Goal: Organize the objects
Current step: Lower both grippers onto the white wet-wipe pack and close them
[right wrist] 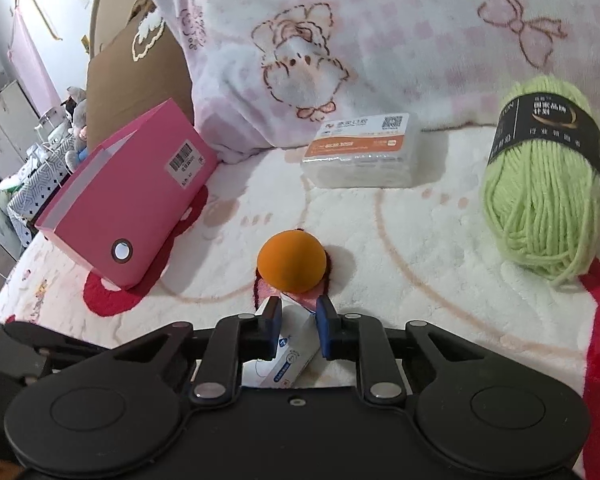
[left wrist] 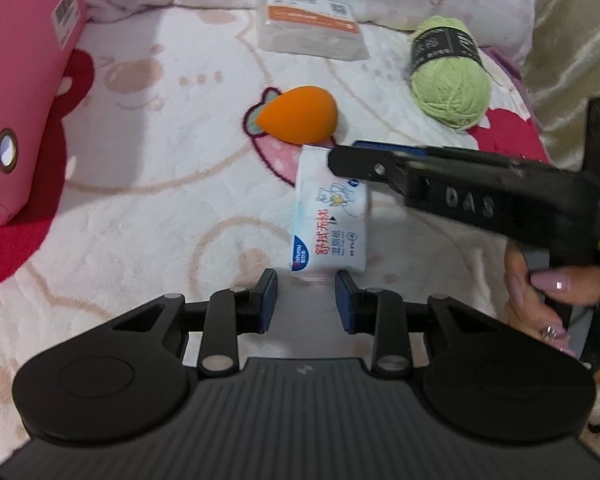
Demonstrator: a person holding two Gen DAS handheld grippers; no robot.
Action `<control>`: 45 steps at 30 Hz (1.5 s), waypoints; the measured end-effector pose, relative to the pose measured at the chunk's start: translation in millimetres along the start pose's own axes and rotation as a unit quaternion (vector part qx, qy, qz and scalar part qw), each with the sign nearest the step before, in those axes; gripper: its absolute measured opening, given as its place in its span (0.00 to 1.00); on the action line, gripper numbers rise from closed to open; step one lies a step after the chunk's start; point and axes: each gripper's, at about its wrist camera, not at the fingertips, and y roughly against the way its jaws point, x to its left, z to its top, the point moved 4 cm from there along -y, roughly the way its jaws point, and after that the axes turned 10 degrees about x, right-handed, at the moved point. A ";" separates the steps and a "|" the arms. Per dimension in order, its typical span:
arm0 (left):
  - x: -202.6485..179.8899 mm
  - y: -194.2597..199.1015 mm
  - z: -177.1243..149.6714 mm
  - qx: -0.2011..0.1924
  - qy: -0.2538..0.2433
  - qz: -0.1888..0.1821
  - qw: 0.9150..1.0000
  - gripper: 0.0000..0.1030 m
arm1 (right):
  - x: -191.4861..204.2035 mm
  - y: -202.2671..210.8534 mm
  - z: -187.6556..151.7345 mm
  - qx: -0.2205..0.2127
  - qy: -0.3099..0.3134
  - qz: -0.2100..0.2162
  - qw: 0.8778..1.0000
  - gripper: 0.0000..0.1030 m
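Two hand-held grippers meet over a wet-wipe pack (left wrist: 331,216) on a white plush blanket (left wrist: 159,208) printed with pink and red cartoon figures. The right gripper (right wrist: 298,322) pinches the far end of the pack, its blue pads pressed against the wrapper on both sides; seen from the left wrist, its black fingers (left wrist: 360,162) reach in from the right and cover the pack's upper edge, with a hand (left wrist: 548,292) wrapped round the grip. The left gripper (left wrist: 306,300) sits at the pack's near end with its pads drawn close together; the pack's lower edge lies just ahead of the tips, and whether the pads touch it cannot be told.

Just beyond the pack lies an orange sponge (right wrist: 291,262), egg-shaped, touching or nearly touching the pack's far corner. A pink box (right wrist: 127,200) with a barcode label and a round metal eyelet stands tilted on the left. Farther back a clear tissue pack (right wrist: 360,152) with an orange band rests against a folded pink-and-white quilt (right wrist: 380,40). A ball of green yarn (right wrist: 544,196) with a black paper band lies on the right, well apart from the wipes.
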 end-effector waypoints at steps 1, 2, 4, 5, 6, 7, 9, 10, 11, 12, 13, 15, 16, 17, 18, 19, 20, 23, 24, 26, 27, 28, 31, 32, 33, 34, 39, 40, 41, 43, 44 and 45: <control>2.1 2.1 1.9 0.003 0.002 -0.006 1.000 0.27 | 0.6 1.4 -0.5 -0.001 0.000 0.000 1.000 0.21; 4.0 4.2 3.8 0.007 0.000 -0.013 1.000 0.26 | 0.4 3.0 -1.1 0.000 -0.006 0.002 1.000 0.21; 7.4 7.9 7.1 0.013 0.011 -0.026 1.000 0.23 | 0.6 5.1 -1.9 0.004 -0.008 0.000 1.000 0.21; 7.5 9.1 8.4 0.013 0.015 -0.033 0.999 0.22 | 0.9 5.9 -2.5 0.006 -0.011 -0.001 1.000 0.21; 7.5 11.2 10.1 0.007 0.019 -0.037 0.999 0.22 | 1.1 6.0 -3.5 0.011 -0.012 -0.001 1.000 0.21; 7.6 13.7 11.9 -0.003 0.021 -0.036 0.999 0.21 | 1.6 5.8 -5.0 0.016 -0.013 -0.004 1.000 0.21; 7.0 19.3 15.5 -0.026 0.015 -0.042 0.999 0.21 | 4.9 6.6 -10.0 0.019 -0.011 -0.016 1.000 0.21; 7.4 20.1 16.9 -0.032 0.017 -0.043 0.998 0.20 | 7.1 7.4 -12.1 0.017 -0.007 -0.018 1.000 0.21; 7.9 19.2 17.7 -0.031 0.021 -0.045 0.998 0.20 | 8.8 7.8 -14.0 0.018 -0.005 -0.019 1.000 0.21; 9.3 16.9 17.0 -0.021 0.031 -0.049 0.998 0.20 | 9.0 8.9 -15.0 0.017 -0.005 -0.019 1.000 0.21; 10.2 14.9 14.1 -0.010 0.040 -0.058 0.997 0.21 | 8.1 9.9 -16.0 0.018 -0.009 -0.017 1.000 0.21; 9.4 14.0 6.4 -0.002 0.047 -0.070 0.996 0.21 | 7.0 11.1 -16.5 0.021 -0.011 -0.016 1.000 0.21; 8.1 14.0 3.1 -0.001 0.046 -0.069 0.997 0.21 | 7.2 11.9 -16.8 0.022 -0.009 -0.018 1.000 0.20; 6.7 14.2 0.1 -0.002 0.045 -0.067 0.997 0.21 | 8.4 12.3 -17.1 0.022 -0.006 -0.023 0.999 0.20; 6.3 14.2 -3.3 0.000 0.048 -0.066 0.997 0.21 | 9.3 12.3 -17.4 0.024 -0.003 -0.028 0.999 0.20; 6.2 12.6 -5.5 0.008 0.055 -0.069 0.996 0.21 | 10.3 11.9 -17.8 0.026 0.000 -0.036 0.999 0.20; 6.8 10.4 -7.5 0.021 0.066 -0.076 0.995 0.21 | 11.2 11.8 -18.3 0.027 0.003 -0.048 0.998 0.20; 7.6 2.9 -12.6 0.029 0.092 -0.102 0.990 0.21 | 12.8 13.4 -20.4 0.023 0.006 -0.064 0.998 0.18; 8.0 1.0 -13.4 0.024 0.096 -0.094 0.991 0.21 | 12.7 13.8 -21.8 0.023 0.010 -0.065 0.998 0.18; 10.1 -1.6 -13.4 0.016 0.109 -0.096 0.989 0.22 | 9.9 14.9 -24.5 0.024 0.006 -0.056 0.998 0.18; 10.9 -1.3 -14.4 0.012 0.117 -0.100 0.988 0.22 | 8.4 15.6 -25.3 0.023 0.003 -0.049 0.999 0.18; 10.4 -0.6 -15.8 0.009 0.116 -0.100 0.988 0.21 | 7.4 15.8 -25.7 0.023 0.004 -0.044 0.999 0.18; 10.2 6.5 -17.6 -0.009 0.101 -0.090 0.991 0.21 | 5.0 15.6 -24.8 0.019 -0.003 -0.025 0.999 0.19; 11.4 8.7 -16.9 -0.016 0.098 -0.087 0.991 0.21 | 5.8 14.8 -24.7 0.019 -0.003 -0.027 0.999 0.19; 14.0 11.6 -16.1 -0.026 0.099 -0.088 0.991 0.21 | 7.1 13.9 -25.1 0.022 -0.002 -0.033 0.999 0.19; 17.9 15.0 -15.5 -0.040 0.102 -0.092 0.990 0.21 | 8.5 13.7 -25.4 0.023 -0.001 -0.037 0.999 0.19; 29.0 19.7 -15.0 -0.037 0.120 -0.114 0.985 0.21 | 6.7 12.0 -24.5 0.021 -0.004 -0.044 0.999 0.18; 27.9 19.3 -15.4 -0.036 0.122 -0.120 0.985 0.21 | 4.9 11.3 -24.1 0.021 -0.010 -0.040 0.999 0.19; 25.7 18.1 -15.1 -0.037 0.120 -0.121 0.985 0.21 | 3.6 11.0 -24.2 0.021 -0.012 -0.035 0.999 0.23; 19.3 12.6 -12.8 -0.044 0.112 -0.107 0.987 0.21 | 1.2 10.5 -24.3 0.020 -0.018 -0.031 0.999 0.25; 16.9 9.8 -13.2 -0.047 0.112 -0.095 0.988 0.21 | 0.0 9.6 -24.4 0.021 -0.022 -0.029 0.999 0.26; 14.5 7.7 -14.4 -0.049 0.109 -0.084 0.989 0.21 | -0.5 9.1 -24.4 0.018 -0.024 -0.028 0.999 0.26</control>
